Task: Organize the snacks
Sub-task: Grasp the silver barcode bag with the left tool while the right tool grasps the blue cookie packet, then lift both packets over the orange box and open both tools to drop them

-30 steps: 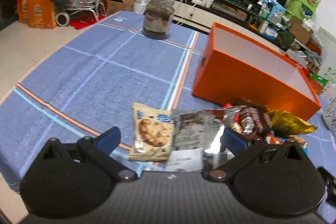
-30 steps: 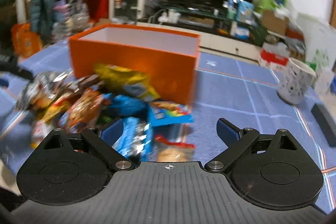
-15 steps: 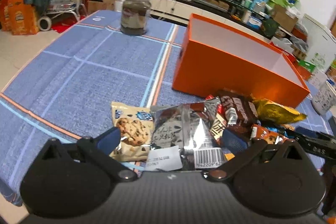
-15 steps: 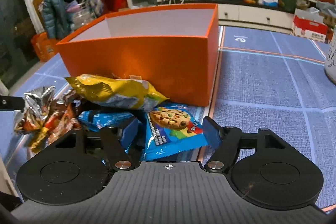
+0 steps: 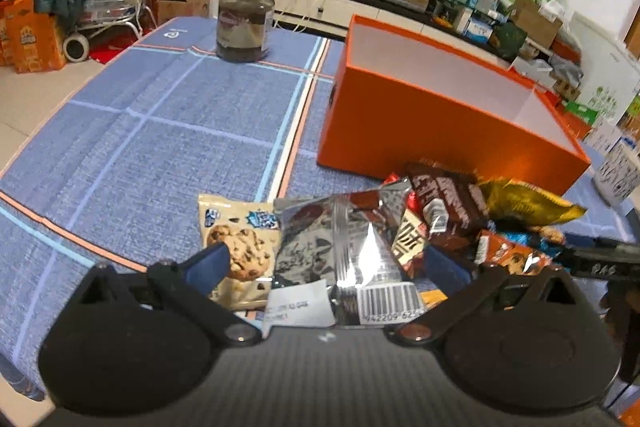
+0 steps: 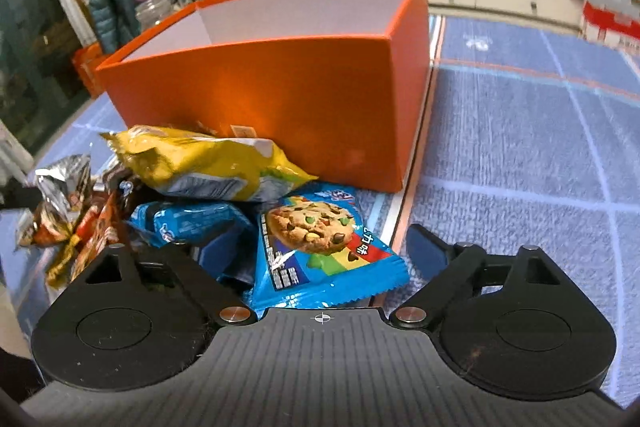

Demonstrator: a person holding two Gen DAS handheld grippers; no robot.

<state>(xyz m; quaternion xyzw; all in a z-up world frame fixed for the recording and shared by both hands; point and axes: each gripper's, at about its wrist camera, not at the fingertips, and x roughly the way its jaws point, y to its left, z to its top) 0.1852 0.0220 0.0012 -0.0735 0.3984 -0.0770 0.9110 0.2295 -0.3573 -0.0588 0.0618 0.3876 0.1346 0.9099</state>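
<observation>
The left gripper (image 5: 326, 261) is spread wide over the near edge of the table (image 5: 168, 147), and a silver foil packet (image 5: 344, 247) lies between its fingers, untouched by either; a cream cookie packet (image 5: 236, 227) sits under the left finger, and a brown chocolate packet (image 5: 448, 203) lies just past the right one. The right gripper (image 6: 324, 247) is also spread, straddling a blue cookie packet (image 6: 320, 247) that neither finger pinches, with a yellow chip bag (image 6: 208, 163) just beyond, leaning on the orange box (image 6: 280, 99). Half a second ago the right gripper's fingers stood closer together around that blue packet; now they are wider, and the packet fills more of the view. The left gripper's view has barely shifted, the heap sitting where it was. The orange box stands open behind the heap, nearer the table's far edge, and its visible white inside holds nothing. A glass jar (image 5: 245, 23) with dark contents stands near the far left corner.
</observation>
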